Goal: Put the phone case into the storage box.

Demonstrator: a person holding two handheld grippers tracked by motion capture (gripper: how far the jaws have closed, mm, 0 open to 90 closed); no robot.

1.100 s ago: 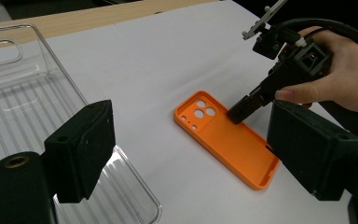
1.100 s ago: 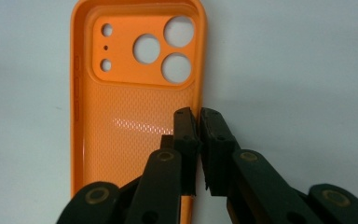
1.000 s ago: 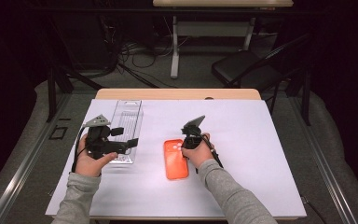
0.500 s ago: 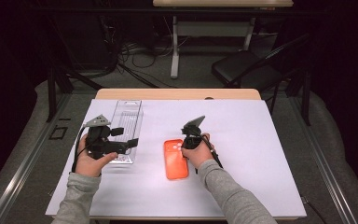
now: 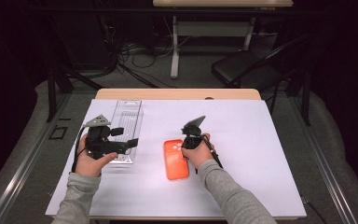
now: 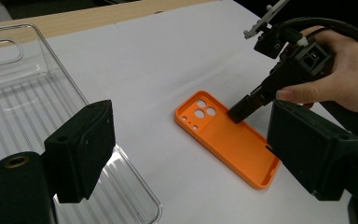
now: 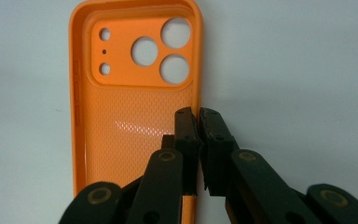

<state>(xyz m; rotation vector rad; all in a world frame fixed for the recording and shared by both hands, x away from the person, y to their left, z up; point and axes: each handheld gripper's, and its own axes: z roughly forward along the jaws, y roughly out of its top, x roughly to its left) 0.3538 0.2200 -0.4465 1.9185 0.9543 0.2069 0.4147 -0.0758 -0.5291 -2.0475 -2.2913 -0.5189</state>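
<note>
overhead, white sheet (image 5: 261,154) covers wooden table (image 5: 177,94); right gripper (image 7: 199,122) clamps orange phone case (image 7: 121,112) wall; left gripper (image 6: 186,154) released.

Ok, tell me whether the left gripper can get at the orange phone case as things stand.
Probably yes. The left gripper is open beside the clear tray, with bare white table between it and the orange phone case. The right gripper is shut on one side wall, leaving the other edge free.

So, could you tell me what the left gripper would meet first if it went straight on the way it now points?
Probably the orange phone case, which lies ahead between the left gripper's open jaws, though depth is hard to judge.
</note>
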